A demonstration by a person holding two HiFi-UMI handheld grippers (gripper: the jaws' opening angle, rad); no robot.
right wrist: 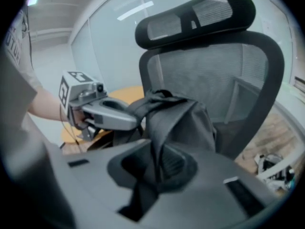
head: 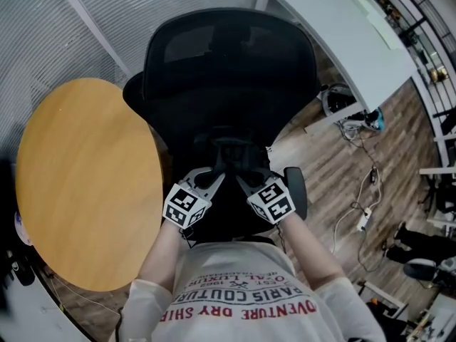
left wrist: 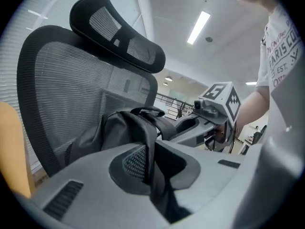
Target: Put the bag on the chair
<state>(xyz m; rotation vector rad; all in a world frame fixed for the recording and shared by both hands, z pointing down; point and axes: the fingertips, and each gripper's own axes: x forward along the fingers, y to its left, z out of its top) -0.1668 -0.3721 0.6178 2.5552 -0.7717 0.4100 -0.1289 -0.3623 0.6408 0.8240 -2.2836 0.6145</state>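
Note:
A black bag point(head: 231, 155) hangs low over the seat of a black mesh office chair point(head: 228, 70), in front of its backrest. My left gripper point(head: 217, 168) and right gripper point(head: 242, 172) meet at the bag's top, side by side. In the left gripper view, a black strap runs between the jaws of the left gripper point(left wrist: 150, 171), which is shut on it, with the bag point(left wrist: 119, 128) just beyond. The right gripper point(right wrist: 155, 168) is likewise shut on a strap of the bag point(right wrist: 186, 123). The seat under the bag is hidden.
A round wooden table point(head: 85, 184) stands close against the chair's left side. A white desk point(head: 342, 34) is at the back right. Cables and a power strip point(head: 363, 216) lie on the wood floor to the right. The chair's armrest point(head: 296, 191) is beside my right hand.

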